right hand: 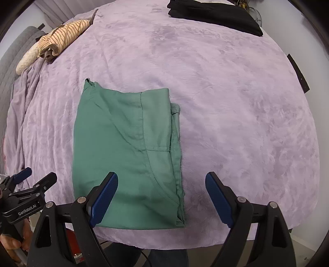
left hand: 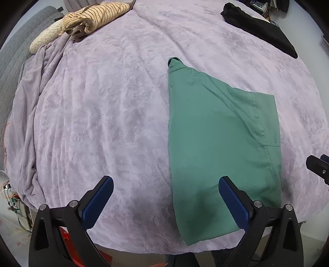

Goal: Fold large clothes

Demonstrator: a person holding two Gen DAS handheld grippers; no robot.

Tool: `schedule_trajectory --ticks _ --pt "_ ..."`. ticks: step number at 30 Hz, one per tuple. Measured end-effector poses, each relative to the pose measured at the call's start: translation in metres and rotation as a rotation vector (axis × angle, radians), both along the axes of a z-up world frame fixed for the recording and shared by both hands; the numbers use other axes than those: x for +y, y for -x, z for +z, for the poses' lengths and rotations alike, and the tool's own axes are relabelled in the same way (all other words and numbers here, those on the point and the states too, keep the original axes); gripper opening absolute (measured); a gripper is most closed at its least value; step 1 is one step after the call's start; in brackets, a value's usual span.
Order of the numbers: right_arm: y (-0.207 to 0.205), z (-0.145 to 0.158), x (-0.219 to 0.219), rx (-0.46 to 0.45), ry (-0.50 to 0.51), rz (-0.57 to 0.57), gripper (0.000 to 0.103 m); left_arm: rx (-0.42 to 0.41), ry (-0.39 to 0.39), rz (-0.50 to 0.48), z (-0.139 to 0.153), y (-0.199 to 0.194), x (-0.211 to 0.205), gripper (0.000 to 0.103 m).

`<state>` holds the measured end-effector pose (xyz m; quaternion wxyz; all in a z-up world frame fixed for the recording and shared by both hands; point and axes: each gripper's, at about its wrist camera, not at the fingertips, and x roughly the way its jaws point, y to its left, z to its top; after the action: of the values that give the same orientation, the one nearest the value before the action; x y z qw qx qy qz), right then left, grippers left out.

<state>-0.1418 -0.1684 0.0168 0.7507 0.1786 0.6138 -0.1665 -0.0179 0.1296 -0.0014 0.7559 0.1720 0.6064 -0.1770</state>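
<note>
Soft, fuzzy purple blanket (right hand: 226,102) covered the whole bed. On it, near the front edge, lay the green cotton garment (right hand: 127,154), already folded into a neat, flat rectangle with straight sides and one small bump at its far corner. It looked nearly done; maybe one more fold was left, or it only needed to be put away. The left tool (left hand: 166,203) was spread wide and held nothing. The right tool (right hand: 161,200) was wide too, with nothing pinched between its blue bumpy pads (right hand: 104,199). A crumpled tan striped cloth (left hand: 96,18) sat at the far left corner. A smooth folded black cloth (right hand: 213,16) lay at the far right edge.
</note>
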Motion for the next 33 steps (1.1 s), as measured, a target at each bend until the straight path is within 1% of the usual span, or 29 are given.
schedule_trajectory --ticks 4,9,15,33 --pt "-0.001 0.002 0.000 0.030 0.028 -0.012 0.089 -0.016 -0.009 -0.008 0.005 0.002 -0.003 0.102" --pt "-0.001 0.004 -0.001 0.037 0.038 -0.030 0.089 -0.035 -0.014 -0.022 0.008 0.005 -0.007 0.102" --pt "-0.001 0.007 0.003 0.039 0.053 -0.022 0.089 -0.026 -0.008 -0.026 0.011 0.006 -0.008 0.102" --pt "-0.002 0.010 0.006 0.045 0.067 -0.023 0.089 -0.034 -0.006 -0.035 0.014 0.007 -0.012 0.102"
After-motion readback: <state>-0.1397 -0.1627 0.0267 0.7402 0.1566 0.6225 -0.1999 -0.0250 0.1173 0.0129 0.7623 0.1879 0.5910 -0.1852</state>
